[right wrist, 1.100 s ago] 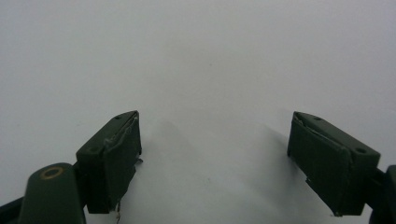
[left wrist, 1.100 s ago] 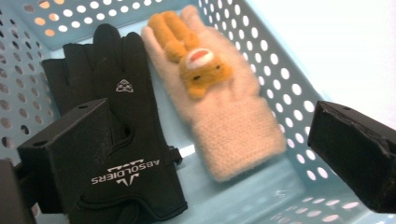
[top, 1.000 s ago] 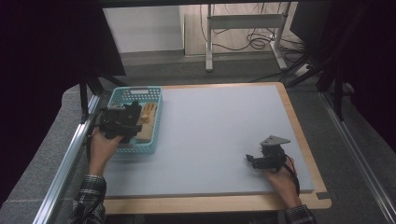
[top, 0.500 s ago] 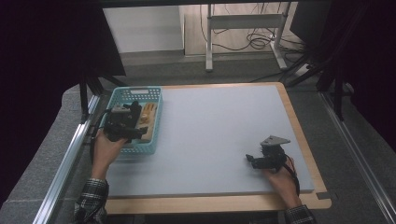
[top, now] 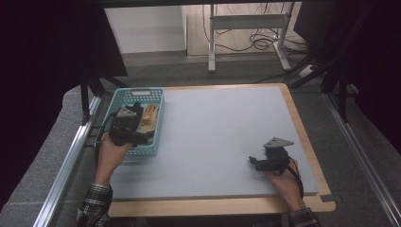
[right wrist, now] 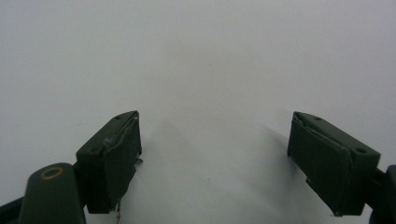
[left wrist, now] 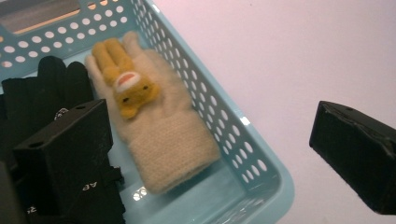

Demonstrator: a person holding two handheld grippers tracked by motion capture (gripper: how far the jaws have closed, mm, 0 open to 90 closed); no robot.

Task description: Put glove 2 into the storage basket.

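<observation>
At the table's left edge, the left gripper [top: 126,124] hangs over the near end of a light blue perforated basket [top: 156,124], its 2 jaws spread wide and holding nothing. In the left gripper view, one jaw stands inside the basket above a black glove [left wrist: 42,95], the other outside the basket wall over the pale mat. Between them lies a cream knitted glove [left wrist: 161,130] with a small orange rabbit figure [left wrist: 122,86] on its back, flat on the basket floor, fingers pointing to the far end, just beside the black glove. To the right, well apart on the grey-white mat [top: 222,137], the right gripper [top: 257,163] rests low near the front edge, its jaws wide apart and empty over bare mat.
</observation>
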